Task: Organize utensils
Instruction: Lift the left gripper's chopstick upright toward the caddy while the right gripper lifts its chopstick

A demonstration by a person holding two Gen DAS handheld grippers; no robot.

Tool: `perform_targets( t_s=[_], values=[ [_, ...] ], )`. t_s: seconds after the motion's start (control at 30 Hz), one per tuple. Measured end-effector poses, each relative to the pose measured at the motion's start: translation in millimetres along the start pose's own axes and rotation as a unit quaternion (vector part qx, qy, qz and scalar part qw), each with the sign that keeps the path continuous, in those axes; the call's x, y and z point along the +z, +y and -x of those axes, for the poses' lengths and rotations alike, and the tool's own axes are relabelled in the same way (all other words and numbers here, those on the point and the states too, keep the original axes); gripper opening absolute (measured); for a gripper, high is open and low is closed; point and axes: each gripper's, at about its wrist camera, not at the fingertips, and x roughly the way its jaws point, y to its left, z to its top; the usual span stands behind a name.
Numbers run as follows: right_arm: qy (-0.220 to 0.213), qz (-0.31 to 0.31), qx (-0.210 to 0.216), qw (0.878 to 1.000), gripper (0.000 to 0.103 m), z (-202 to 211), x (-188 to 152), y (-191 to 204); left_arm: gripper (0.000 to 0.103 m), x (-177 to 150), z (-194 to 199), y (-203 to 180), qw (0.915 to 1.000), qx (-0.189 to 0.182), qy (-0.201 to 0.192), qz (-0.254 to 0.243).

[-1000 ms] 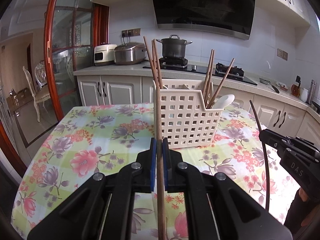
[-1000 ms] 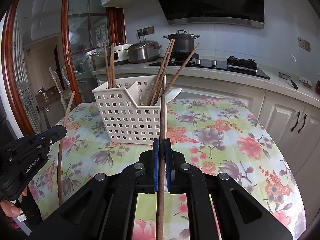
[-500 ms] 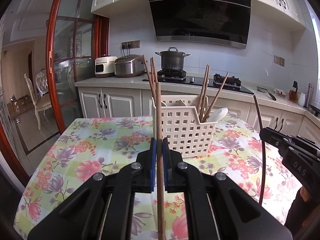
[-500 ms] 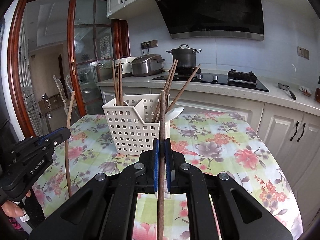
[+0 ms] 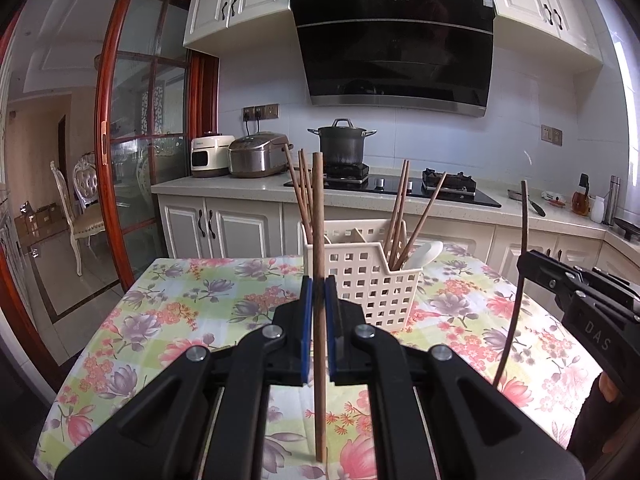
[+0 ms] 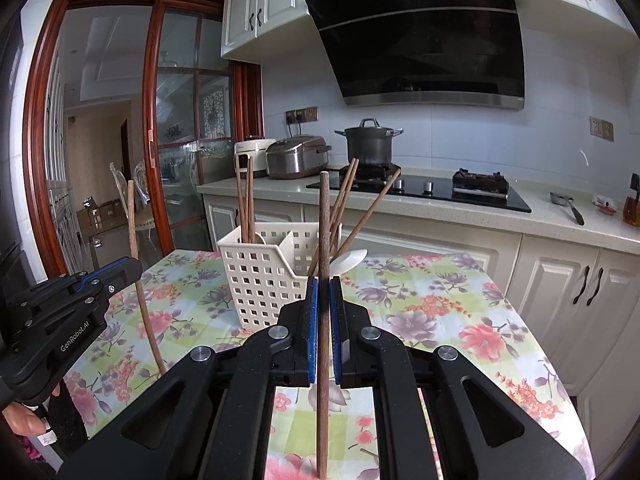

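My left gripper (image 5: 319, 294) is shut on a brown wooden chopstick (image 5: 318, 216) that stands upright between its blue pads. My right gripper (image 6: 324, 294) is shut on a second upright chopstick (image 6: 324, 216). Each gripper hangs above the floral tablecloth, short of the white perforated utensil basket (image 5: 362, 276) (image 6: 260, 276). Several chopsticks lean in the basket's two compartments, and a white spoon (image 5: 424, 254) (image 6: 352, 260) rests in the right one. The right gripper (image 5: 528, 270) with its chopstick shows at the right edge of the left wrist view; the left gripper (image 6: 134, 266) shows at the left of the right wrist view.
The floral-clothed table (image 5: 192, 312) stands before a kitchen counter (image 5: 224, 186) with two rice cookers, a pot (image 5: 343, 145) on a hob and a range hood above. A red-framed glass door (image 5: 132, 152) is at the left. A person's fingers (image 6: 28, 420) hold the left gripper.
Both grippers have risen and tilted upward with their chopsticks still clamped. The basket now sits lower and farther off in both views, and more of the hood and upper cabinets shows.
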Motion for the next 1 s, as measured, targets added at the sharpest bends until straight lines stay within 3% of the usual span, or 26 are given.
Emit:
perform_targets(
  t_s=[1.0],
  values=[
    [-0.03,0.015,0.005,0.999,0.007,16.2,20.1,3.6,0.006,27.1,16.3,-4.5,0.999,-0.006,-0.043,-0.009]
  ],
)
